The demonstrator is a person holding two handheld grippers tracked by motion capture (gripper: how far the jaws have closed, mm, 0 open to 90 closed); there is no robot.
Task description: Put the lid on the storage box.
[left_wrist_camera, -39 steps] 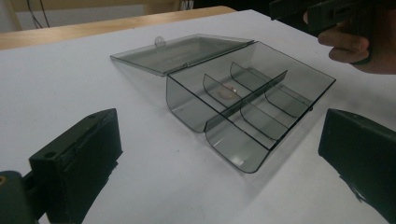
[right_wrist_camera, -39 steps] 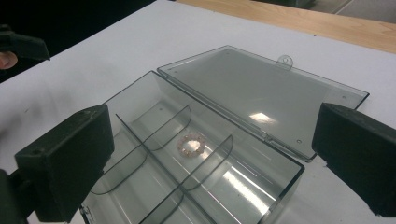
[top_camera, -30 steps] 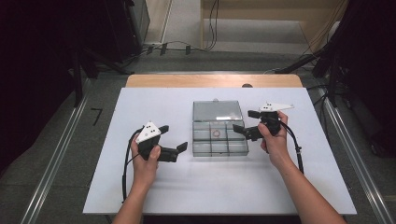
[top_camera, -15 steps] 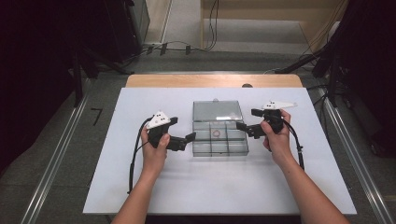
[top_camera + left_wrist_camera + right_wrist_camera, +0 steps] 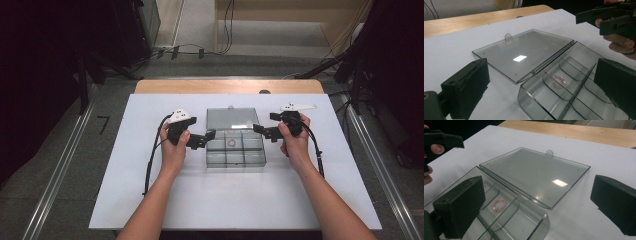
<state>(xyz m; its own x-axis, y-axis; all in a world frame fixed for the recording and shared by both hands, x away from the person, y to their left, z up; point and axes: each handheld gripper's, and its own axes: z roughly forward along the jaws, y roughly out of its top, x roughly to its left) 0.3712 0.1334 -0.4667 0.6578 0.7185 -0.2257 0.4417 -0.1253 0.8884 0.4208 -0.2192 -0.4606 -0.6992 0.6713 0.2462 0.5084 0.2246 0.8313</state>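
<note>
Smoky clear plastic compartment box (image 5: 235,148) lies open; both claws, left (image 5: 209,135) at 9 o'clock, right (image 5: 256,128) at 3, gape empty. Uneven pushing could skid it, spilling the small pink ring (image 5: 231,144).

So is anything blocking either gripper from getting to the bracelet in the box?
Nothing visible. The lid lies flat open behind the box, and the bracelet sits alone in a middle compartment. The left gripper and right gripper are at the box's sides, jaws open; only the low dividers surround the bracelet.
</note>
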